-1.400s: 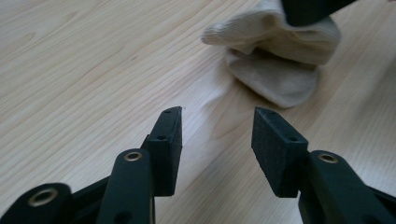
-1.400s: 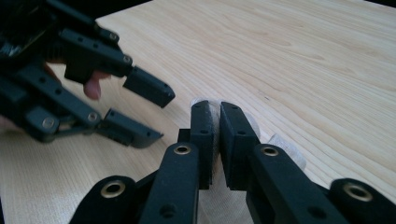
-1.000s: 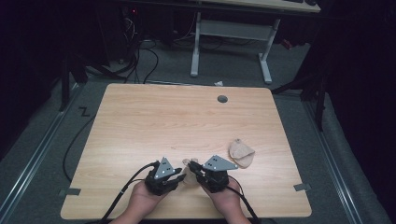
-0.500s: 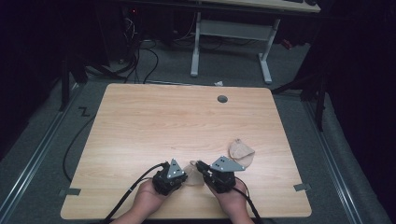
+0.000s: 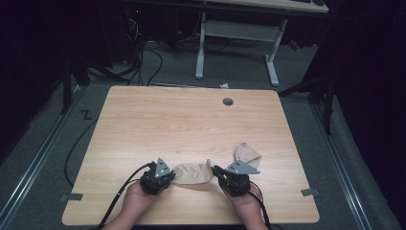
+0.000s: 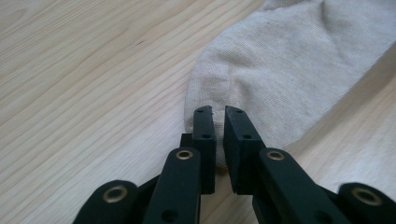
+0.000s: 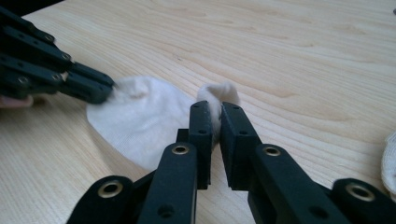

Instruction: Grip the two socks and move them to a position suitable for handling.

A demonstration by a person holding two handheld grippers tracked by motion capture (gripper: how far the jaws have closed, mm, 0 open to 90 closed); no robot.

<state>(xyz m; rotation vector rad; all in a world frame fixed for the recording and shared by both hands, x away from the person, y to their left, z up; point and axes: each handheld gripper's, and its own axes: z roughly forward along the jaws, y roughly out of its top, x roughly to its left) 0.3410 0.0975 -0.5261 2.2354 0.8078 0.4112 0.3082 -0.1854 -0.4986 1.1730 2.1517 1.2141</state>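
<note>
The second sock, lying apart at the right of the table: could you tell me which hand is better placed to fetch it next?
Probably the right. The right gripper sits just below the loose sock, while the left gripper is across the held sock. Both are clamped on that sock, so the right must release first.

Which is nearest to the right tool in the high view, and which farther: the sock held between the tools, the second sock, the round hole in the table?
1. The sock held between the tools: its end is pinched in the right tool, on that tool's left.
2. The second sock: just behind the tool, slightly right.
3. The round hole: far side of the table.
</note>
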